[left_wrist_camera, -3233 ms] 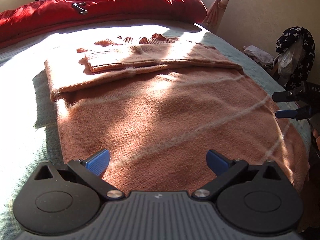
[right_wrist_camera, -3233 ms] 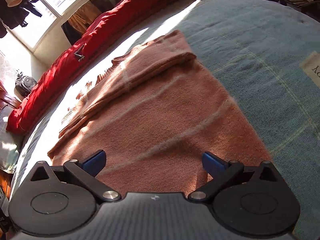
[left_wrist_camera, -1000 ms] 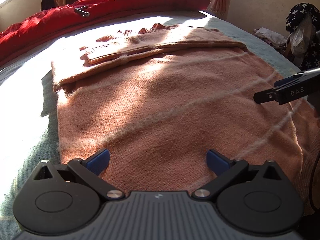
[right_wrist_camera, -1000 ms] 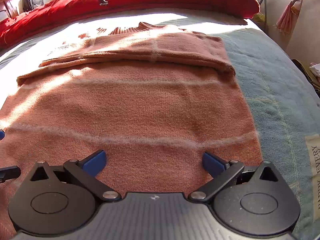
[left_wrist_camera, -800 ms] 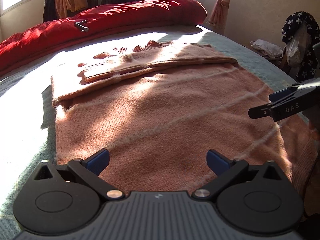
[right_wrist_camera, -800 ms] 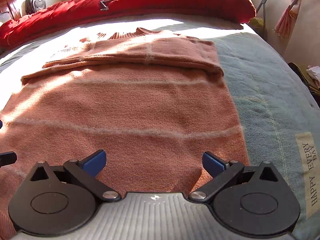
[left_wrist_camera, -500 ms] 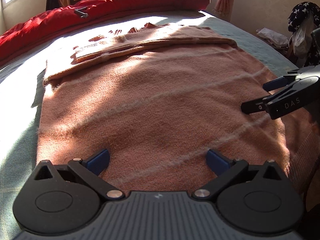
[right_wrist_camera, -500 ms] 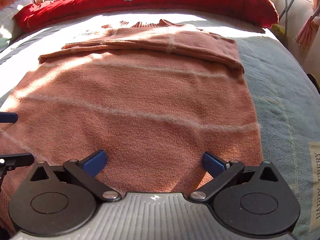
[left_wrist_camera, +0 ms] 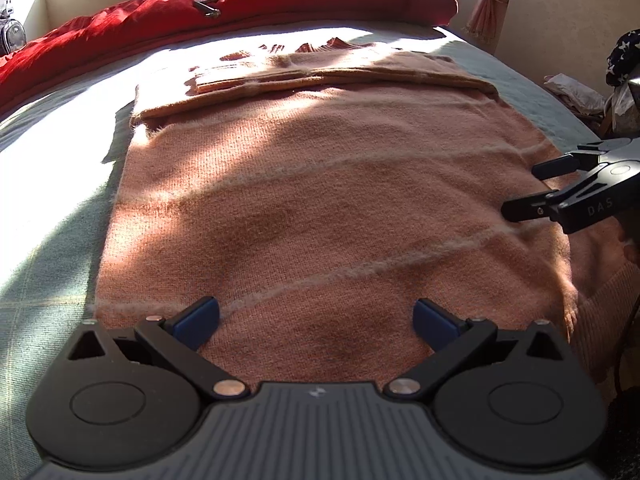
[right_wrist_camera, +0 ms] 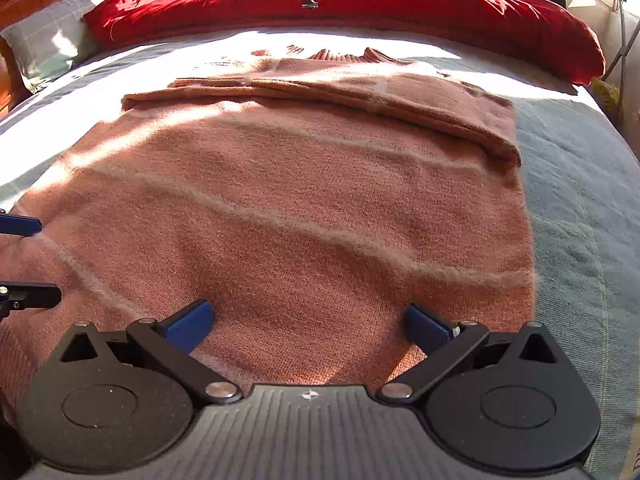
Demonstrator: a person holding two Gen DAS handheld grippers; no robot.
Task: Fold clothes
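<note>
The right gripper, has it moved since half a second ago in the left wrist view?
Cannot tell. The right gripper shows at nearly the same spot over the sweater, near its right edge; the camera itself shifted.

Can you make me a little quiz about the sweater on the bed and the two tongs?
1. True or false: the left tongs are shut on the pink sweater.
2. Where do the folded-in sleeves lie? A) near the collar end, B) by the bottom hem, C) off the bed.
3. What lies along the far edge of the bed, beyond the sweater?

Key
1. False: both the left and the right tongs are open, with nothing between the pads.
2. A.
3. A red duvet.
</note>
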